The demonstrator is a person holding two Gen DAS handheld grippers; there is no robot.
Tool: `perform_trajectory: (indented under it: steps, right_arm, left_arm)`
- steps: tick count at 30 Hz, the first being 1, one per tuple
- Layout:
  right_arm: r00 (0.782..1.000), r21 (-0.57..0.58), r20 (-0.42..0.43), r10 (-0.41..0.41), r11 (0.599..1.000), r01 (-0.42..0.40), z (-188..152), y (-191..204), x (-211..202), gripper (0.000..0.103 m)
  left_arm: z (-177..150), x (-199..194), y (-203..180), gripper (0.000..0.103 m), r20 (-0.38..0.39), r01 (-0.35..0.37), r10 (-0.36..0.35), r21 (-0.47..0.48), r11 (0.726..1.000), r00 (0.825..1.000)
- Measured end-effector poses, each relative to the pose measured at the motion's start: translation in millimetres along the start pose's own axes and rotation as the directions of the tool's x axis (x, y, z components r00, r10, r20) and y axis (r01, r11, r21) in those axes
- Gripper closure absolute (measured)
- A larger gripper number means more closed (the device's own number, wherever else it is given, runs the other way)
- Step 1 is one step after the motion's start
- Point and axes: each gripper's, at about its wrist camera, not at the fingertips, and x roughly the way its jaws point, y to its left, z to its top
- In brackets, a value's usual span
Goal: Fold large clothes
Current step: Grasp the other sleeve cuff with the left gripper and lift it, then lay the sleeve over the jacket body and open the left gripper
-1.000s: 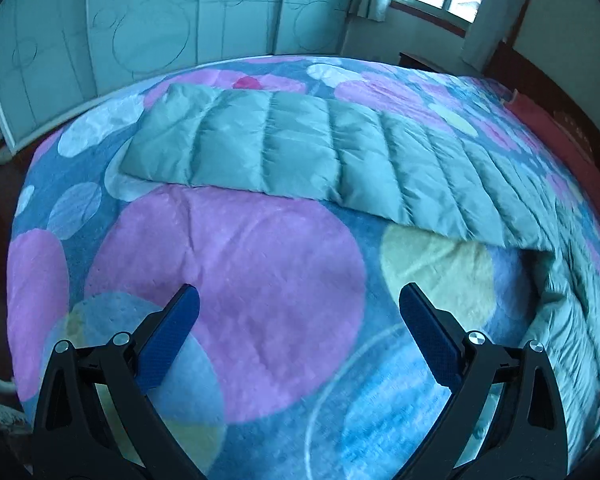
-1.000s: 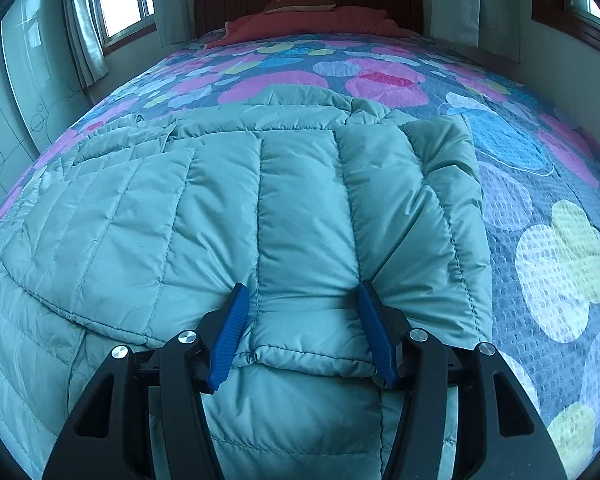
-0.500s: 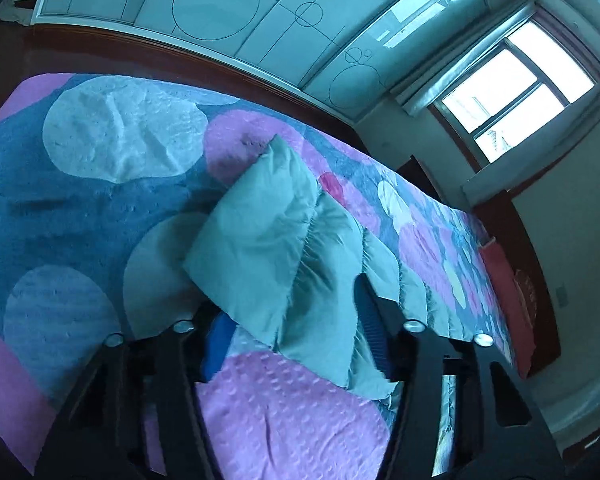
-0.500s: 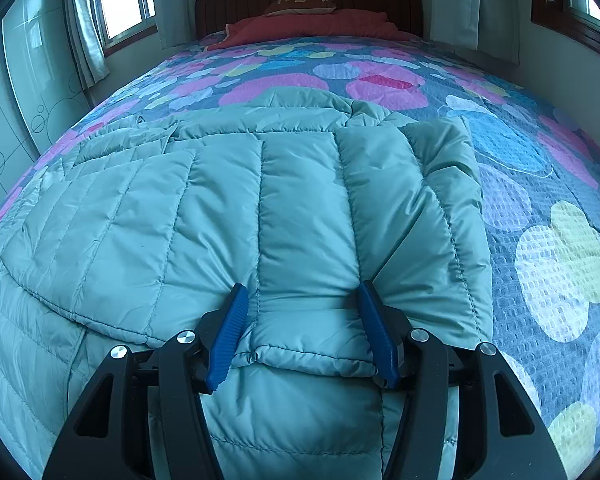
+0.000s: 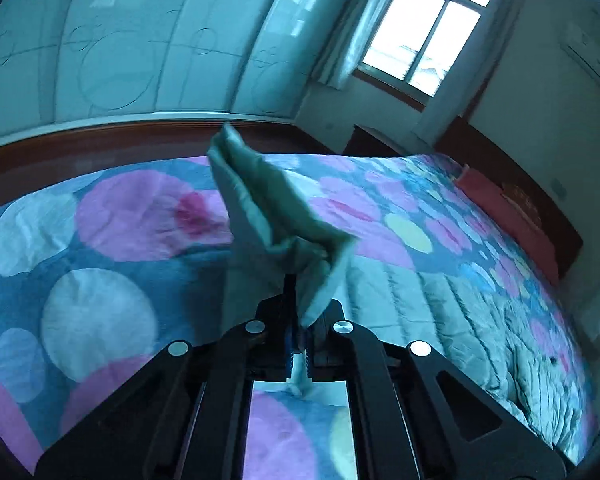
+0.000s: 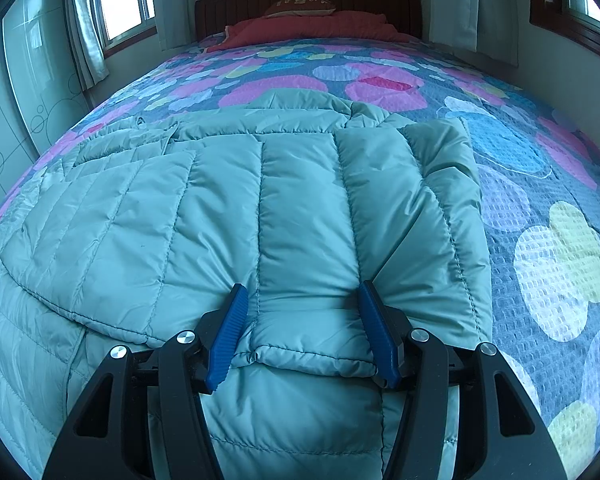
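Note:
A pale green quilted down jacket [image 6: 204, 208] lies spread on a bed with a bedspread [image 6: 532, 168] of coloured circles. In the left wrist view my left gripper [image 5: 296, 280] is shut on the end of the jacket's sleeve [image 5: 260, 200], which is lifted off the bed and stands up in front of the camera. The rest of the jacket [image 5: 460, 312] trails off to the right on the bedspread [image 5: 100, 240]. My right gripper [image 6: 300, 292] sits low on the jacket, and its blue pads press against both sides of one puffed panel of the sleeve that is folded over the body.
A wardrobe with pale sliding doors [image 5: 120, 48] runs along the far side of the bed past a dark strip of floor [image 5: 100, 140]. A window [image 5: 424, 28] is at the corner. A red pillow [image 6: 312, 26] and a wooden headboard [image 6: 308, 0] are at the bed's head.
My left gripper went from wide open over bare bedspread to the sleeve end, shut on it and lifted it. The right gripper and the jacket under it have not moved.

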Motion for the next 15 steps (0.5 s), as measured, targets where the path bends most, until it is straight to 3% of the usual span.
perform_trajectory:
  steps: [6,10,15]
  right_arm:
    - [1.000,0.006,0.004,0.007,1.000,-0.007,3,-1,0,0.046]
    - [1.000,0.015,0.008,0.013,1.000,-0.013,4,-2,0,0.046]
    - [1.000,0.027,0.014,0.021,0.999,-0.021,2,-4,1,0.046]
  left_arm:
    - [-32,5,-116,0.099,-0.071,0.160,-0.148,0.206,0.965,0.986]
    - [-64,9,-188,0.099,-0.148,0.255,-0.218,0.322,0.912,0.965]
    - [-111,10,-244,0.099,-0.211,0.307,-0.234,0.447,0.841,0.949]
